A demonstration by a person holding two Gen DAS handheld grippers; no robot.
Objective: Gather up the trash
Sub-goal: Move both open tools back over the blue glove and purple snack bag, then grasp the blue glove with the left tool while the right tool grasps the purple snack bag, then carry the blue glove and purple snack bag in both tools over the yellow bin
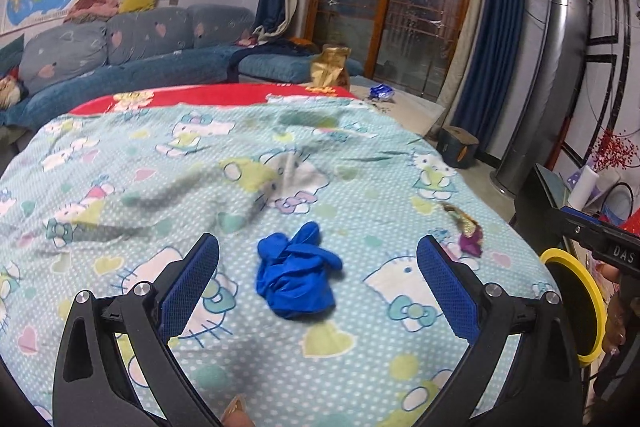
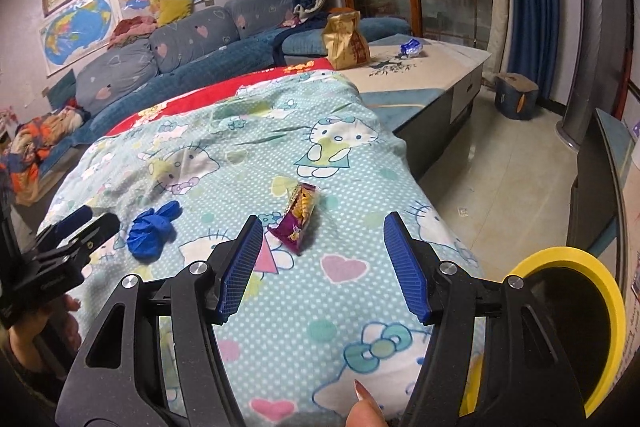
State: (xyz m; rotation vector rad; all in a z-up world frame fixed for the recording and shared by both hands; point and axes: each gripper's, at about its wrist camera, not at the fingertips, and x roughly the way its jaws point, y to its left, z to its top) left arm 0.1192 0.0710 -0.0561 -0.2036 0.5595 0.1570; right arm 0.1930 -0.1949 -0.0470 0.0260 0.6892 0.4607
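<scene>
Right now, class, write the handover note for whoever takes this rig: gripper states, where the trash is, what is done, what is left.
Left gripper: open, empty, lined up on the crumpled blue glove lying on the Hello Kitty blanket.
Right gripper: open, empty, aimed at the purple snack wrapper on the same blanket.
Further off, on the low table: a gold paper bag and a small blue wrapper.
Done: nothing picked up, judging by both empty grippers.
Left: grasp the glove and wrapper, then probably the table items. No bin is in view.
</scene>
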